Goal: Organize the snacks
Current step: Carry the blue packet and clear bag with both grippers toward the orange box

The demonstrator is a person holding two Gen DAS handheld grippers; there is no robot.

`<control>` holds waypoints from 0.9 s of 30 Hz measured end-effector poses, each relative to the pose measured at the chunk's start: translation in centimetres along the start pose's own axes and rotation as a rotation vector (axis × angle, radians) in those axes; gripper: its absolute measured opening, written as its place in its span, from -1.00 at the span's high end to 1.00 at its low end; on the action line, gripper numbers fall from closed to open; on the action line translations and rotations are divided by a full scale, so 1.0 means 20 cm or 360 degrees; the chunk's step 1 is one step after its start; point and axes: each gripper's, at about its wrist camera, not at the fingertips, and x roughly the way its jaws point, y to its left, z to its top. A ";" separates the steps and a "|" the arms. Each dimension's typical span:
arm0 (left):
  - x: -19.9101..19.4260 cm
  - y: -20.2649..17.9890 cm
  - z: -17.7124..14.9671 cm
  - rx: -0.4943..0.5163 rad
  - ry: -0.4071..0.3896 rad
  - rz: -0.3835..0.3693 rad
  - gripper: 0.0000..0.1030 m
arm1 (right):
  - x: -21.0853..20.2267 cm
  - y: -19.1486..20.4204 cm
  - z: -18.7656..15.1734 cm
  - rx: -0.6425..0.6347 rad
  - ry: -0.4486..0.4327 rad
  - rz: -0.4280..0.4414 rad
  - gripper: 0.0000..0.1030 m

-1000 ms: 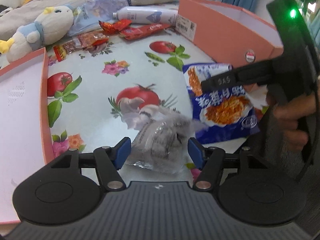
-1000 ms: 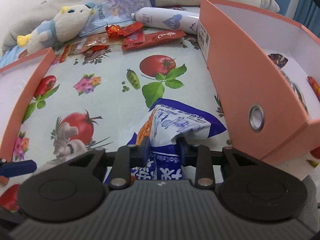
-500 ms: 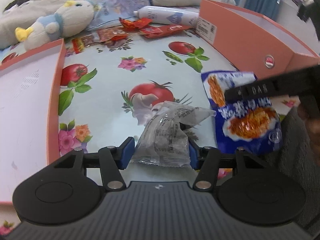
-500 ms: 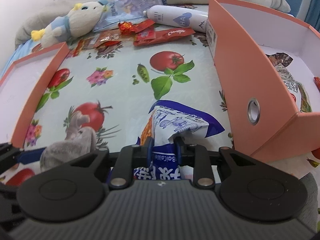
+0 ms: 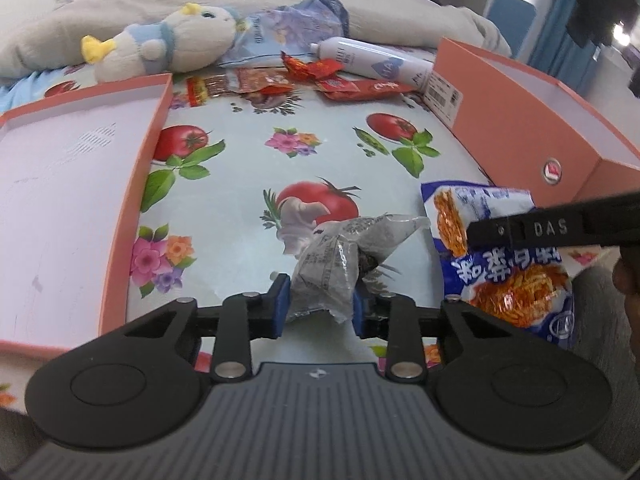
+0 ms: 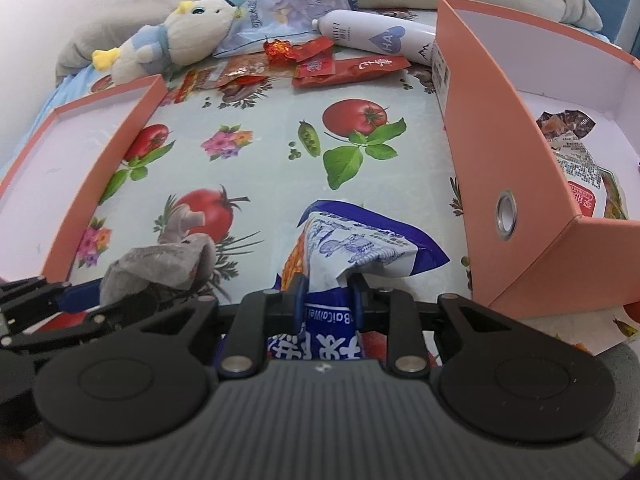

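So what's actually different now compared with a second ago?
The left claw, open around the clear packet a second ago, has closed and pinched it. The right claw keeps its grip on the blue noodle bag, seemingly a little higher. The orange box, plush toy and far red snacks lie unchanged.

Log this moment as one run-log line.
left gripper: shut on silver packet | right gripper: shut on blue snack bag | orange box: nearby
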 end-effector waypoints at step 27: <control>-0.26 0.05 0.15 -0.0550 -0.0137 0.0173 0.48 | -0.21 -0.03 0.14 0.0003 -0.0068 0.0251 0.50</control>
